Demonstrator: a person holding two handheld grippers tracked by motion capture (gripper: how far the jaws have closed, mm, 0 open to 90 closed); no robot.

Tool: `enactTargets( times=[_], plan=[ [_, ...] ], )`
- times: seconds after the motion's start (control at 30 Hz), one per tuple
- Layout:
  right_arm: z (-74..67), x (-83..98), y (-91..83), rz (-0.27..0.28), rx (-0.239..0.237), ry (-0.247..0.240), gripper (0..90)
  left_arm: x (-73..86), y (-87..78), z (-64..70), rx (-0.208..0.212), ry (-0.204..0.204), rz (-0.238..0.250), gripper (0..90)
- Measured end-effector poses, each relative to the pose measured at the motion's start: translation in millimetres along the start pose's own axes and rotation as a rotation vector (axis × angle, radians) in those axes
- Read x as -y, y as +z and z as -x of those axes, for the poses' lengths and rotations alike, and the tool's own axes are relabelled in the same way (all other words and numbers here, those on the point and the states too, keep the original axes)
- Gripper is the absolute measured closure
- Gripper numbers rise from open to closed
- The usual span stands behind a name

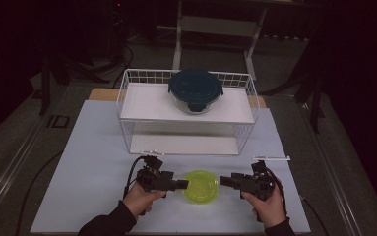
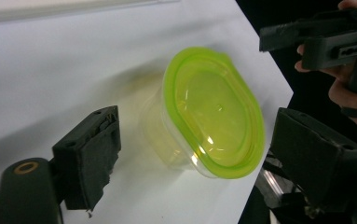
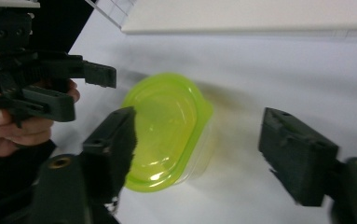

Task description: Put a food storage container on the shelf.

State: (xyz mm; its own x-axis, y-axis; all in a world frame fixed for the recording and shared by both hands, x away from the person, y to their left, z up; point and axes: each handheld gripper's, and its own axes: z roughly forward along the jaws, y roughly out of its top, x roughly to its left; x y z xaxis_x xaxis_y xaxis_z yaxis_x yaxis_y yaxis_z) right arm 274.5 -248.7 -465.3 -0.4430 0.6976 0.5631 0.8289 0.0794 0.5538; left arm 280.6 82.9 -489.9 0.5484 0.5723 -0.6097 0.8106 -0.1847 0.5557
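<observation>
A person is bringing both spread grippers, left & right, either side of a small clear plastic tub w/ lime-green lid at the table's near edge; best squeezing evenly, level.

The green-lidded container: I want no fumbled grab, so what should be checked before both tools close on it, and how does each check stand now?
1. The green-lidded container sits flat on the table: ok.
2. Green lid seated all round the rim: ok on the sides that show; far edge cannot tell.
3. Left tool open, with the container between its jaws in the left gripper view: ok.
4. Right tool open, jaws standing either side of the container in the right gripper view: ok.
5. Pads pressing on the container: not ok, both tools are apart from it.
6. Wire basket and its dark-lidded bowl well away from the work: ok.
</observation>
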Motion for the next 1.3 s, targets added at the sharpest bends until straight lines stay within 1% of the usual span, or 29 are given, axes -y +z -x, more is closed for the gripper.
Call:
enactTargets(
  times=[0.07,0.1,0.13,0.17,0.2,0.23,0.27,0.3,0.33,0.37,0.4,0.43,0.47,0.5,0.53,0.57,0.6,0.63,0.67,0.73,0.8,0.87,0.93,0.97,1.0,1.07,1.1,1.17,1.3],
  plan=[
    [1.7,1.1,4.7,-0.030,0.004,0.022,32.5,0.7,3.5,-1.3,0.006,-0.029,-0.001,19.5],
    [3.0,1.8,7.1,-0.038,0.000,0.039,33.1,1.2,5.3,-2.1,-0.001,-0.039,-0.009,20.8],
    [4.1,2.4,9.5,-0.045,0.004,0.049,35.3,1.9,6.5,-2.7,0.003,-0.052,-0.010,21.8],
    [6.3,3.5,14.5,-0.067,-0.006,0.071,39.2,2.4,7.7,-3.8,0.008,-0.059,-0.019,26.8],
    [7.2,4.1,17.2,-0.078,-0.010,0.080,40.7,2.9,9.2,-4.1,0.008,-0.066,-0.020,29.3],
    [7.2,4.1,17.2,-0.078,-0.010,0.080,40.7,3.5,10.1,-5.1,0.008,-0.059,-0.028,29.3],
    [7.8,5.9,22.9,-0.103,-0.007,0.090,45.1,3.9,11.4,-6.2,0.001,-0.065,-0.035,36.1],
    [7.8,5.9,22.9,-0.103,-0.007,0.090,45.1,4.6,12.5,-7.8,0.010,-0.078,-0.038,36.1],
    [8.3,7.0,25.6,-0.120,-0.013,0.105,47.3,5.3,13.6,-8.7,0.012,-0.088,-0.042,39.5],
    [8.9,9.7,30.0,-0.137,-0.003,0.120,53.4,6.0,14.3,-9.6,0.018,-0.095,-0.044,45.0],
    [8.9,9.7,30.0,-0.137,-0.003,0.120,53.4,6.6,15.3,-10.2,0.021,-0.101,-0.046,45.0],
    [9.3,11.1,32.0,-0.146,-0.004,0.124,54.2,7.2,16.1,-10.4,0.023,-0.103,-0.048,47.6],
    [9.3,12.3,33.1,-0.151,-0.007,0.138,57.1,7.7,17.1,-10.6,0.020,-0.101,-0.047,50.5],
    [9.0,13.8,33.5,-0.150,-0.025,0.147,62.1,8.5,18.5,-10.7,0.020,-0.117,-0.045,53.9],
    [9.0,13.8,33.5,-0.150,-0.025,0.147,62.1,8.5,18.5,-10.7,0.020,-0.117,-0.045,56.3],
    [7.6,13.8,33.0,-0.146,-0.027,0.151,65.0,8.7,18.8,-10.7,0.029,-0.127,-0.042,56.3],
    [6.1,13.6,32.3,-0.143,-0.029,0.146,68.2,8.8,19.0,-9.7,0.033,-0.134,-0.041,60.3],
    [4.5,13.3,31.9,-0.144,-0.031,0.141,70.3,8.8,18.9,-7.9,0.031,-0.131,-0.042,63.3],
    [2.2,13.3,32.0,-0.145,-0.034,0.135,73.0,8.9,18.9,-6.0,0.026,-0.128,-0.041,68.4],
    [1.7,13.6,32.1,-0.144,-0.031,0.134,73.3,9.6,19.2,-3.9,0.024,-0.132,-0.042,69.1],
    [2.4,14.5,33.2,-0.153,-0.037,0.138,74.3,10.6,19.0,-2.2,0.024,-0.143,-0.036,70.9],
    [3.3,15.3,33.1,-0.157,-0.047,0.147,75.1,11.2,18.4,-0.4,0.020,-0.138,-0.035,72.0],
    [2.8,16.1,32.2,-0.158,-0.057,0.151,77.0,11.5,16.9,0.5,0.042,-0.154,-0.031,74.8],
    [1.4,16.3,30.3,-0.147,-0.047,0.137,79.2,11.0,15.6,3.2,0.039,-0.146,-0.031,77.0],
    [1.4,16.3,30.3,-0.147,-0.047,0.137,79.2,11.0,15.6,3.2,0.039,-0.146,-0.031,77.9],
    [0.7,15.8,28.7,-0.139,-0.044,0.142,80.4,9.9,13.8,5.3,0.027,-0.132,-0.033,79.1],
    [-0.4,15.8,28.7,-0.139,-0.040,0.133,80.5,9.2,13.2,4.6,0.028,-0.132,-0.035,79.5],
    [-3.0,15.9,29.0,-0.133,-0.033,0.127,80.6,9.1,11.7,1.2,0.048,-0.155,-0.029,80.2],
    [-8.1,13.8,29.9,-0.124,-0.036,0.113,80.5,7.5,5.0,-2.6,0.071,-0.166,-0.028,80.6]
  ],
)
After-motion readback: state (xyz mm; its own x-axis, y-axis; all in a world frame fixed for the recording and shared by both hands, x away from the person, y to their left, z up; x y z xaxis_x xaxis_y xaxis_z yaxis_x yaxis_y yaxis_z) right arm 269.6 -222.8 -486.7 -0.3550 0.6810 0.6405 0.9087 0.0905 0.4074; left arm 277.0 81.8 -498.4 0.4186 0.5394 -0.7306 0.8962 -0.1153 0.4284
